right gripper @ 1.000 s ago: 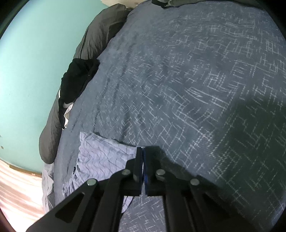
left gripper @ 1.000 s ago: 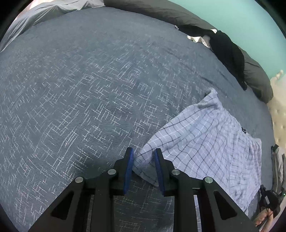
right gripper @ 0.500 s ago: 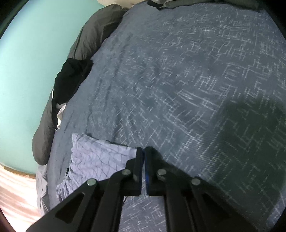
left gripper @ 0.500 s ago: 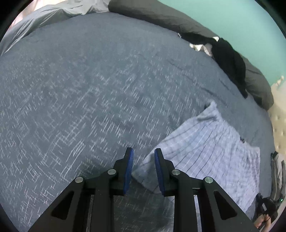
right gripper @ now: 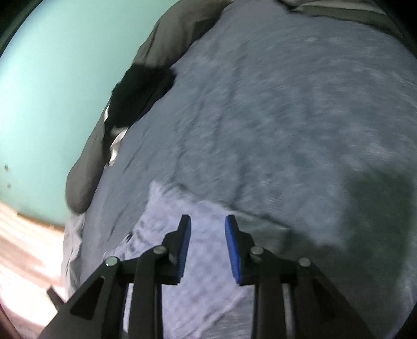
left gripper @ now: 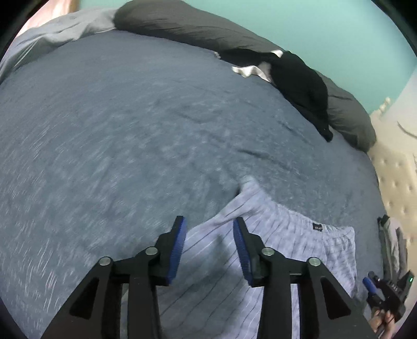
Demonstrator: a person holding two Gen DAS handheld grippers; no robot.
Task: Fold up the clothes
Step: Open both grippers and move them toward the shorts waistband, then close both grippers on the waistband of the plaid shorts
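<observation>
A light blue checked garment [left gripper: 281, 250] lies flat on the dark blue bedspread [left gripper: 125, 135]. My left gripper [left gripper: 209, 230] hovers over its near edge. Its jaws are opening, and the cloth lies below the blue pads, not pinched between them. In the right wrist view the same garment [right gripper: 161, 208] lies under my right gripper [right gripper: 207, 229]. Those jaws are opening too, with nothing pressed between the pads. At the lower right edge of the left wrist view a hand holds the right gripper [left gripper: 375, 292].
A black garment [left gripper: 299, 78] with a white piece lies by a dark grey rolled duvet [left gripper: 182, 23] along the teal wall. A cream tufted headboard [left gripper: 396, 169] bounds the bed on the right. The bedspread [right gripper: 286, 130] stretches wide beyond the garment.
Both grippers have opened and let go of the checked garment's edge. They have lifted and drawn back, so the garment now lies under them rather than ahead.
</observation>
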